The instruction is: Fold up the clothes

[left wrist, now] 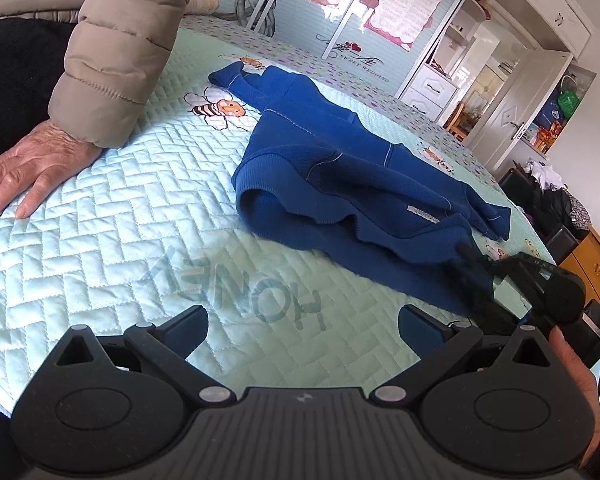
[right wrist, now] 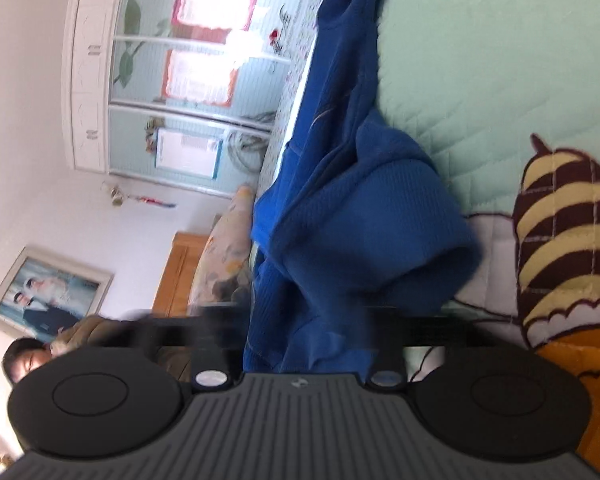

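Note:
A blue knit garment (left wrist: 340,168) lies crumpled on the mint quilted bedspread (left wrist: 100,248), with one sleeve stretched toward the far side. My left gripper (left wrist: 304,328) hovers open over bare quilt just short of the garment's near hem, holding nothing. In the left wrist view my right gripper (left wrist: 476,272) reaches in from the right onto the hem's corner. The right wrist view is rolled sideways and blurred. In it the blue garment (right wrist: 360,220) bunches up and runs down between the fingers of the right gripper (right wrist: 306,332), which is shut on the cloth.
Another person's hand (left wrist: 32,168), in a beige puffer sleeve, rests flat on the bed at the left. Bee prints (left wrist: 216,108) mark the quilt. A mirrored wardrobe (left wrist: 340,8) stands behind the bed. Dark bags (left wrist: 552,196) sit past the bed's right edge.

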Demonstrator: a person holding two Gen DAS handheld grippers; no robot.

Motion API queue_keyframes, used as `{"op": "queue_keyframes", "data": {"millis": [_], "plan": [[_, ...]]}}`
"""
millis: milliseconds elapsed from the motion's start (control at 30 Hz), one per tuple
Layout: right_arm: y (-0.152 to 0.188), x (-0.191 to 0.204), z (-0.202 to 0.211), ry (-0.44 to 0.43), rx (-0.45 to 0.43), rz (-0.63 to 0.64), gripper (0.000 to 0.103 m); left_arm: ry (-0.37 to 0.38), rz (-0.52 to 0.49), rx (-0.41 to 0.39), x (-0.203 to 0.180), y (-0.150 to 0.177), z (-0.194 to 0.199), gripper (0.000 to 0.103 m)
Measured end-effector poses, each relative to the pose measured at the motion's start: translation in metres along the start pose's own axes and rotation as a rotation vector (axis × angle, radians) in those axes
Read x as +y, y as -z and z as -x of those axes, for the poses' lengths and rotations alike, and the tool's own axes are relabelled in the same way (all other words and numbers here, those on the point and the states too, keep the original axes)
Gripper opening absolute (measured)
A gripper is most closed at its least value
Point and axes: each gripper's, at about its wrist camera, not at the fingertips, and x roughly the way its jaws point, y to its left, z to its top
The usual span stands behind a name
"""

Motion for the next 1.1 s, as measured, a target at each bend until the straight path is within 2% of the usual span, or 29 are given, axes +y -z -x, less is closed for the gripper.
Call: {"op": "queue_keyframes", "data": {"millis": [167, 500, 567, 667, 767, 867, 1033, 1100], "plan": [[0.004, 0.013, 0.017, 0.006, 0.001, 0.105, 0.007, -0.004, 0.000, 0.006, -0.001, 0.001, -0.001, 0.101], [-0.008, 0.039, 0.078, 0.066, -0.154, 0.211, 0.007, -0.007, 0.003, -0.003, 0.000, 0.000, 0.005, 0.101], [-0.008, 0.036, 0.086, 0.079, -0.157, 0.198, 0.007, -0.007, 0.003, -0.002, -0.001, 0.000, 0.004, 0.101], [-0.006, 0.018, 0.086, 0.098, -0.106, 0.162, 0.007, 0.003, 0.003, 0.002, -0.005, 0.000, 0.002, 0.101], [-0.006, -0.001, 0.082, 0.105, -0.100, 0.078, 0.015, 0.015, -0.024, -0.003, -0.013, -0.001, 0.005, 0.101], [-0.007, -0.014, 0.085, 0.095, -0.133, 0.012, 0.037, 0.010, -0.044, -0.016, -0.016, -0.003, 0.008, 0.101], [-0.018, -0.031, 0.084, 0.009, -0.157, -0.132, 0.046, -0.046, -0.058, -0.052, -0.009, -0.018, 0.005, 0.101], [-0.025, -0.037, 0.081, -0.019, -0.155, -0.174, 0.049, -0.090, -0.119, -0.074, -0.010, -0.023, 0.001, 0.101]]}}
